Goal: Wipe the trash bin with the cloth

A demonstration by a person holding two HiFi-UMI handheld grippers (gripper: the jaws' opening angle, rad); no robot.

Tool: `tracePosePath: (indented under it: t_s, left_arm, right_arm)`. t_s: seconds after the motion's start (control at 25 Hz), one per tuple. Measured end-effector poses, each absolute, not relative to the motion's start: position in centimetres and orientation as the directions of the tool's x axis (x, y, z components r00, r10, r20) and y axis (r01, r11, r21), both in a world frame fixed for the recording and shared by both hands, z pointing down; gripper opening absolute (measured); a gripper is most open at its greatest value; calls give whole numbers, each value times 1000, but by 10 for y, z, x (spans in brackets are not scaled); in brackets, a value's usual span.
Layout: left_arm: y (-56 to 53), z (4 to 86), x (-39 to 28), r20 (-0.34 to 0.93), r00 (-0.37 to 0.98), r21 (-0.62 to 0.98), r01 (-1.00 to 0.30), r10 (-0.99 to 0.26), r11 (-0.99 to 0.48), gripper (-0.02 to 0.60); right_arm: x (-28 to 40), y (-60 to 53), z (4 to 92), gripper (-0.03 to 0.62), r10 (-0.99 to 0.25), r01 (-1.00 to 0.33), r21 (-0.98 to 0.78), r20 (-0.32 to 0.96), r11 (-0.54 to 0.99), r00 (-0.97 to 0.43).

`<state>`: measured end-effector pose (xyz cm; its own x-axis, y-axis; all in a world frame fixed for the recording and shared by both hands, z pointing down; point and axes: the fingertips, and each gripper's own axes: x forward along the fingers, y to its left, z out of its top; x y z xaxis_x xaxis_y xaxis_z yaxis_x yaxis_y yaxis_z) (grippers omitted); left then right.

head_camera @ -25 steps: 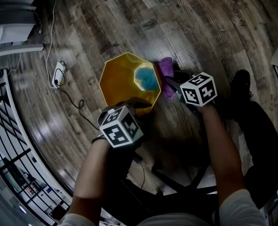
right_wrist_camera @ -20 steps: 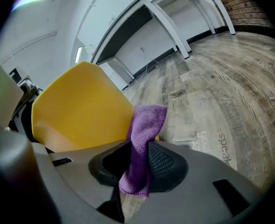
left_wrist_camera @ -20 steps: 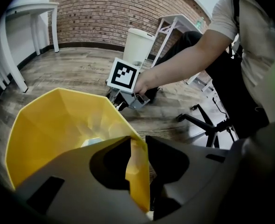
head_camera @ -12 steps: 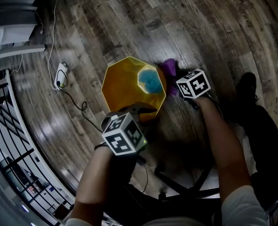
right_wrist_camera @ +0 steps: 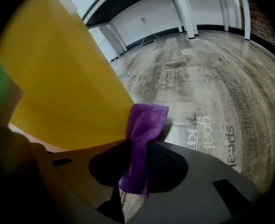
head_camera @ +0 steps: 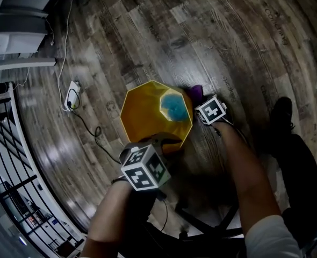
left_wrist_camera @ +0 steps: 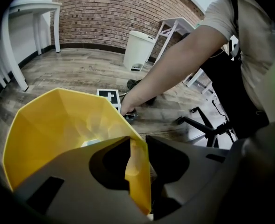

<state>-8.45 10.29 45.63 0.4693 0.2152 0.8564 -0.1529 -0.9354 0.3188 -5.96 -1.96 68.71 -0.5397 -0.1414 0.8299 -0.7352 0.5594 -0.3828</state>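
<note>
Yellow plastic makes up the trash bin, which stands open on the wooden floor. The bin has many flat sides, and its mouth faces up. Down at the bottom of it there is a blue patch, but I cannot tell what it is.

The left hand-held gripper is at the side of the bin nearest the person. Its two jaws are on the rim, one inside the bin and one outside, and they pinch the yellow wall between them.

The right hand-held gripper is low down on the far right side of the bin, on the outside. Its jaws are pressed on a purple cloth. The cloth sticks up out of the jaws, and a short end hangs down below them. The top of the cloth is just beside the outer wall of the bin. I cannot tell if it touches the wall. In the head view only a small purple bit peeks out past the rim.

A white power strip with a cable lies on the floor to the left of the bin, well apart from it. A black shoe is off to the right. The left gripper view also shows a brick wall and a white bin far behind.
</note>
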Motion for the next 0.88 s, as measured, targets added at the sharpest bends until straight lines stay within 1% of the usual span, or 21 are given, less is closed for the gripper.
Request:
tracePosePath:
  t_s: [0.12,0.24,0.56,0.72,0.88]
  left_arm:
    - [101,458,-85,856,475,315,-163,205,-935,100]
    - [99,458,-86,857,477,307,-170,194,-937,100]
    - [98,437,-89,854,492,285,-172,168,-943,108]
    - [111,439,-99,874,445,291,-157,196,-944,124]
    - [109,450,-105,902,399,258,-187,167,-948,124]
  right_arm:
    - [-56,-22,686,106,-142,-740,-370,838,562,-527]
    - [-48,-23,671,106,-172,-756,-371,830,538,-530]
    - [-6,-22,594,106,-352,-810,-418,747,412,-565]
    - [6,-5,555,106,-410,-807,-440,702,394,-582]
    - [9,15,527,106,-448,-792,-488,653,368,-611]
